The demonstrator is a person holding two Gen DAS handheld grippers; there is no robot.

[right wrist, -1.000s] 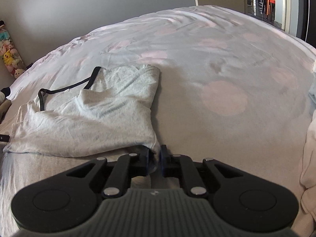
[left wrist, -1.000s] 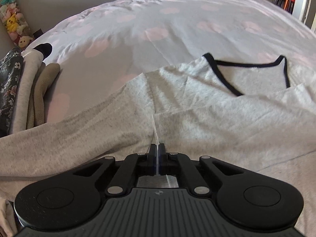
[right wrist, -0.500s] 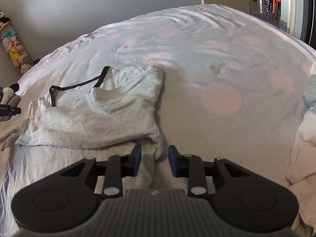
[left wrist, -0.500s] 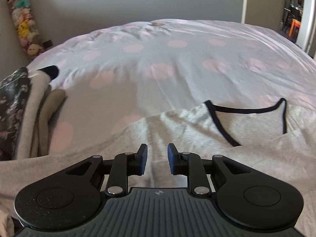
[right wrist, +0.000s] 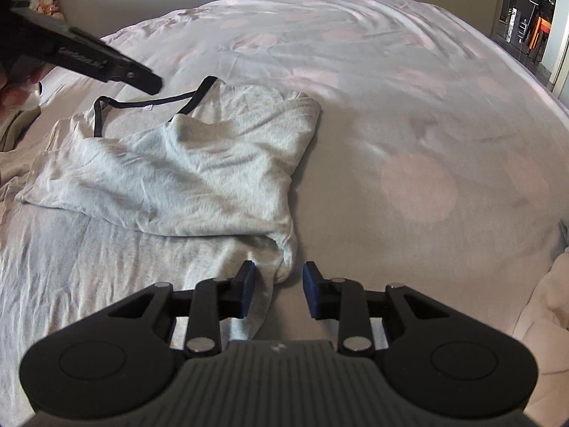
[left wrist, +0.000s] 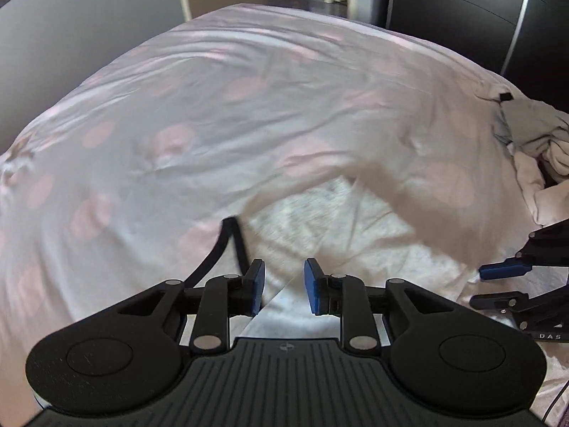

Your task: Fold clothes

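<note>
A grey top [right wrist: 185, 163] with black neckline trim [right wrist: 142, 101] lies on the bed, its upper half folded over the lower part. My right gripper [right wrist: 279, 284] is open at the fold's near right corner, which sits just ahead between the pads without being pressed. My left gripper [left wrist: 284, 284] hangs over the blurred grey fabric [left wrist: 338, 220] beside the black trim [left wrist: 227, 242]. Its jaws are opening and nothing is pinched. Each gripper appears in the other's view: the left gripper [right wrist: 142, 78] at the top left, the right gripper [left wrist: 494, 284] at the right edge.
The bed cover [right wrist: 409, 106] is pale with pink dots. A heap of loose clothes [left wrist: 533, 149] lies at the bed's right side, with a pale garment [right wrist: 547, 302] near my right gripper. Folded items [right wrist: 14, 124] sit at the left edge. Dark wardrobe [left wrist: 462, 17] stands behind.
Both grippers let go of the grey top and opened. The left one swung far across to the right with a roll; the right one stayed at the fold's corner.
</note>
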